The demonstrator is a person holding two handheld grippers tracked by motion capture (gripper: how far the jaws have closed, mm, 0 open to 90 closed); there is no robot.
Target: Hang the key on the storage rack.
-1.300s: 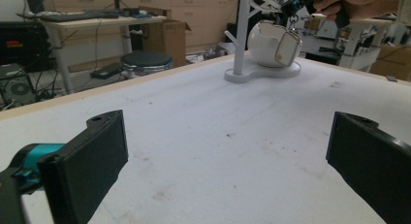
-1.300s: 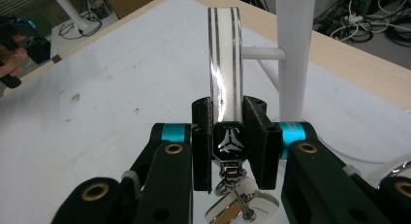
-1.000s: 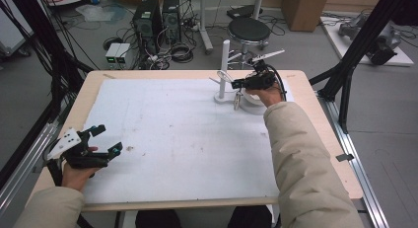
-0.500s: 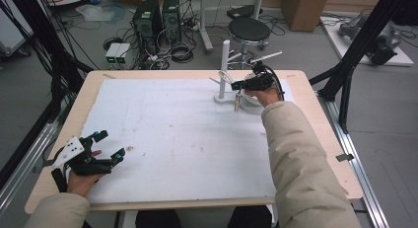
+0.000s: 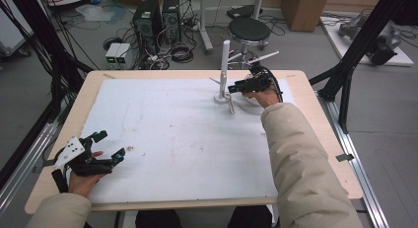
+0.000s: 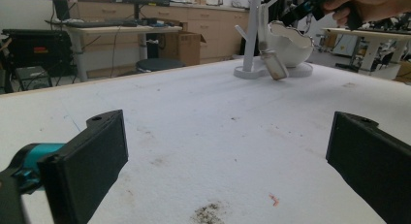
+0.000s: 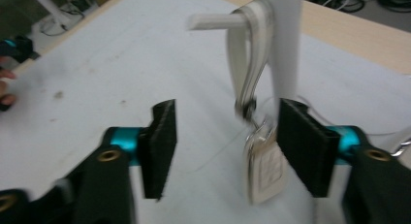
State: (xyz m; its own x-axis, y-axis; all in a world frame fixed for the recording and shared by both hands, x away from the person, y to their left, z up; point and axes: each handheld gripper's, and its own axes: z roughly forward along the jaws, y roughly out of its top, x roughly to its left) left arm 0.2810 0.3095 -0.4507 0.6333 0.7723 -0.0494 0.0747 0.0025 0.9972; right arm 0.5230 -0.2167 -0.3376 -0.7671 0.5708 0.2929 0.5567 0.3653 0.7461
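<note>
A white sheet (image 5: 182, 139) is spread over the wooden table (image 5: 315, 119), and a white stand (image 5: 225, 72) with side pegs is set near its far edge. From 1 peg (image 7: 215, 21) a strap (image 7: 249, 54) is hung, with a small pale tag (image 7: 264, 173) dangling at its lower end, just above the sheet. A white bowl-like thing (image 6: 291, 42) is seen just behind the stand in the left gripper view; what it is cannot be told. The right gripper (image 5: 237, 87) is held at the stand by the person's right hand (image 5: 263, 92), the arm stretched across the table in a beige sleeve (image 5: 300, 164). Its jaws are spread apart, with the strap's clip and the tag hanging in the gap between them, close to the jaw on the right of its own view; no contact can be made out, the picture being blurred. The left gripper (image 5: 109, 145) is held low over the sheet at the near left corner, well apart from the stand, its 2 jaws wide apart with nothing between them. A dark smudge (image 6: 208, 213) is seen on the sheet between those jaws. Beyond the table, a black stool (image 5: 249, 28) and computer cases (image 5: 157, 18) are seen on the floor.
</note>
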